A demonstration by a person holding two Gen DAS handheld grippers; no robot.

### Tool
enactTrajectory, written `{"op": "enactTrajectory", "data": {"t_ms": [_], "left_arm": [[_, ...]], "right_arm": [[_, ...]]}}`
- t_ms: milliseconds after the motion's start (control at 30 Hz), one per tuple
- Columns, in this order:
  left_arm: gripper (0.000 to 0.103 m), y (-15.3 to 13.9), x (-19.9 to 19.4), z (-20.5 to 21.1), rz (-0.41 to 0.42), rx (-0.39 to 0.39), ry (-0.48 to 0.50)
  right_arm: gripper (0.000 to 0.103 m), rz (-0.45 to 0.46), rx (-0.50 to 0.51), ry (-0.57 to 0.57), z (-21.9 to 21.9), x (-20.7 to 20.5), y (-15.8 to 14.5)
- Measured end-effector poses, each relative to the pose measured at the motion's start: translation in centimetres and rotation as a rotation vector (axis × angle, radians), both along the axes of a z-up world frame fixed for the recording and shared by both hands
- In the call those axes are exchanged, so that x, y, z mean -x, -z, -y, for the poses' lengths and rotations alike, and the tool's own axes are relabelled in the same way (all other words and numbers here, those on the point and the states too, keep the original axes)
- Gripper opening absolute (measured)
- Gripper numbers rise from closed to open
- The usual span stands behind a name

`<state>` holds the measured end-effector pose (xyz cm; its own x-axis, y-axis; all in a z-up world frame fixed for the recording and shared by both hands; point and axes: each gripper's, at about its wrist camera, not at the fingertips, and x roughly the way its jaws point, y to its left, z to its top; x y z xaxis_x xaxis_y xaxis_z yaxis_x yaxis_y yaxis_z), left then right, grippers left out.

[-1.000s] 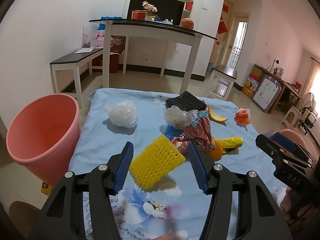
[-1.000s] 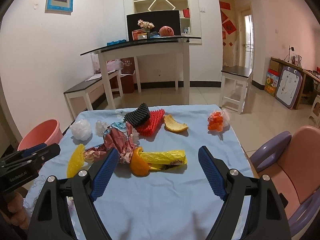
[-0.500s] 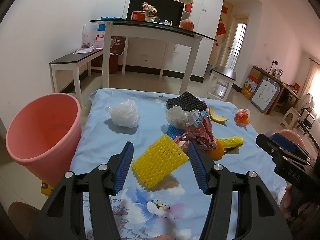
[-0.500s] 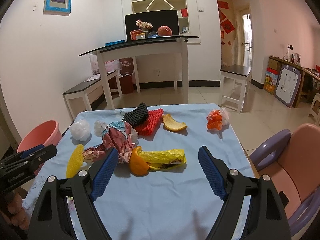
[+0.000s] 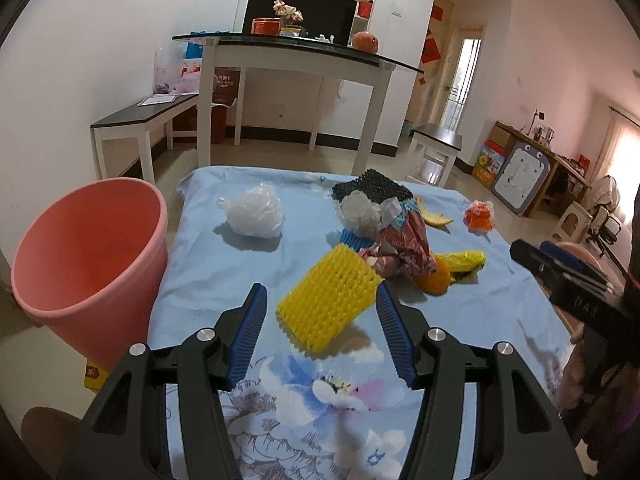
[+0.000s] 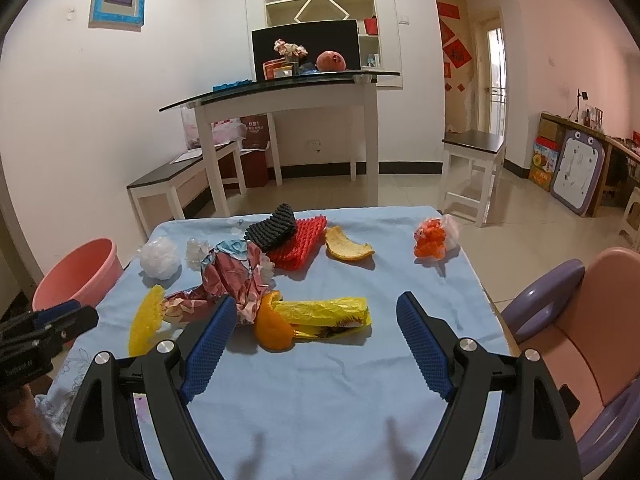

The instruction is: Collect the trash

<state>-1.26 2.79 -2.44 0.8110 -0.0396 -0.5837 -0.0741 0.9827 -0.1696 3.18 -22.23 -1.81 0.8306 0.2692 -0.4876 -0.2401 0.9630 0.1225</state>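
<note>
Left hand-held gripper (image 5: 320, 322) spread wide around yellow foam net (image 5: 329, 300); right hand-held gripper (image 6: 316, 336) released.

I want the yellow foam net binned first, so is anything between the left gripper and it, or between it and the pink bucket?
Nothing visible blocks either. The left gripper is open, the yellow foam net right between its fingers. Toward the pink bucket lies only bare blue cloth; the crumpled wrapper touches the net's far side.

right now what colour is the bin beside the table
Salmon pink bin, clearest in the left wrist view.
</note>
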Motion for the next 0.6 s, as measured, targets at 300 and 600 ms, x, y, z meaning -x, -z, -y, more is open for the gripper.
{"op": "enactTrajectory", "data": {"t_ms": [300,600], "left_arm": [[0.058,0.7,-0.8,1.7,-0.058,-0.035,0.057],[0.058,2.0,-3.6,4.5,-0.151,-0.178,0.092]], "right_arm": [[0.081,-0.036,-0.018,-0.002,0.7,-0.5,0.2],[0.079,-0.034,-0.017,-0.026,0.7,-0.7,0.1]]}}
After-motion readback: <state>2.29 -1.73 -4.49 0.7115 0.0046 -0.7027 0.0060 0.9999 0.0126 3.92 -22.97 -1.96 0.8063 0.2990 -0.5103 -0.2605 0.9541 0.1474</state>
